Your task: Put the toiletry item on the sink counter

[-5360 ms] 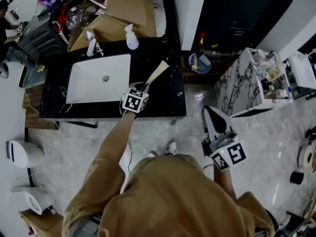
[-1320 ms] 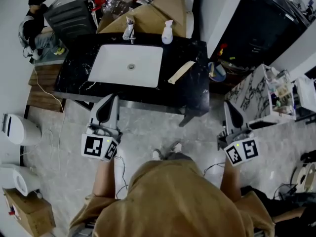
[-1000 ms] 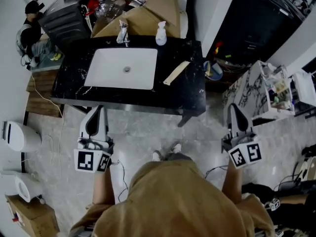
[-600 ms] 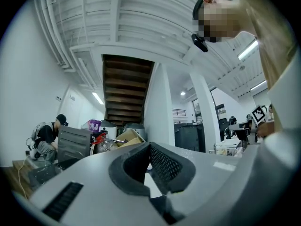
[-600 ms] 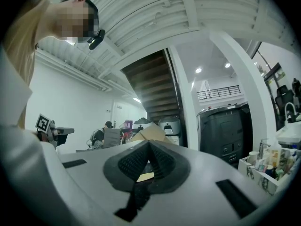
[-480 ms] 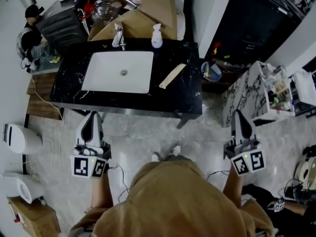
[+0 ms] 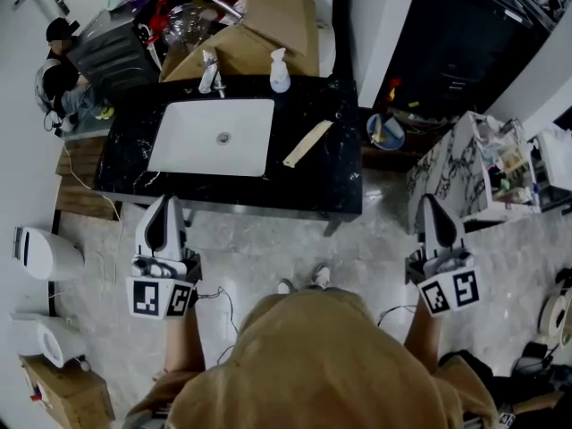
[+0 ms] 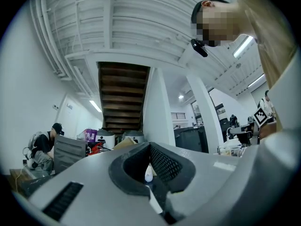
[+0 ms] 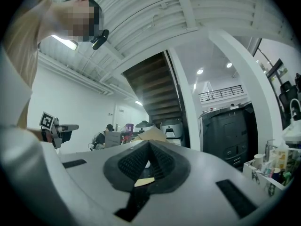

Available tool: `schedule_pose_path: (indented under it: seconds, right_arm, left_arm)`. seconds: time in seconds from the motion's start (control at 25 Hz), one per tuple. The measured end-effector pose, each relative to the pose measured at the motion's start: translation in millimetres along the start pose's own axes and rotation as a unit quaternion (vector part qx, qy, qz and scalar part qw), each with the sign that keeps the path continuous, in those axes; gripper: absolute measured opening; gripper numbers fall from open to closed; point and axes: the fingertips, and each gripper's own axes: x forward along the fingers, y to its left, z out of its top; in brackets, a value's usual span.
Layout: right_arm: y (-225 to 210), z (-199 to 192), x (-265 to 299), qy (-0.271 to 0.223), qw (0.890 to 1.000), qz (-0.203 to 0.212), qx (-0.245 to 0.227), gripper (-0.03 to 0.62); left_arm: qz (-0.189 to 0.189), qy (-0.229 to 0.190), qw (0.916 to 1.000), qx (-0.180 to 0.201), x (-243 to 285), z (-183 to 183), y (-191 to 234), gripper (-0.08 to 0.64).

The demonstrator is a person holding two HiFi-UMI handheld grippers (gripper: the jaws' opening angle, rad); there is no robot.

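The toiletry item [image 7: 307,143], a flat tan stick-shaped pack, lies alone on the black sink counter [image 7: 331,181], right of the white basin [image 7: 212,137]. Both grippers hang over the floor in front of the counter, well short of it. My left gripper [image 7: 164,206] is shut and empty, below the counter's left front edge. The right gripper [image 7: 430,204] is also shut and empty, off past the counter's right end. In the left gripper view the jaws [image 8: 149,146] meet at the tip. The right gripper view shows its jaws [image 9: 149,143] closed the same way.
A white spray bottle [image 7: 280,70] and a faucet [image 7: 208,71] stand at the counter's back edge. Cardboard boxes [image 7: 259,16] sit behind it. A marble-patterned cart [image 7: 447,172] and a blue bowl [image 7: 384,130] are on the right, white appliances [image 7: 40,253] and a seated person [image 7: 58,70] on the left.
My left gripper, earlier at the tan item on the counter, has let it go and drawn back over the floor. Over the last second both grippers have barely shifted.
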Motion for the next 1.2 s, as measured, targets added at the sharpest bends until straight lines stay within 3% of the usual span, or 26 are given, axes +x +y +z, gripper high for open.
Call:
schedule_pose_path:
  seconds: [0.68, 1.2]
  right_arm:
    - [-7, -5, 25, 0.002, 0.999, 0.048, -0.004, 0.000]
    - [-1, -7, 39, -0.005, 0.998, 0.061, 0.001, 0.000]
  left_arm:
    - [0.014, 0.004, 0.9999, 0.009, 19, -1, -9, 0.003]
    - [0.012, 0.005, 0.9999, 0.003, 24, -5, -9, 0.003]
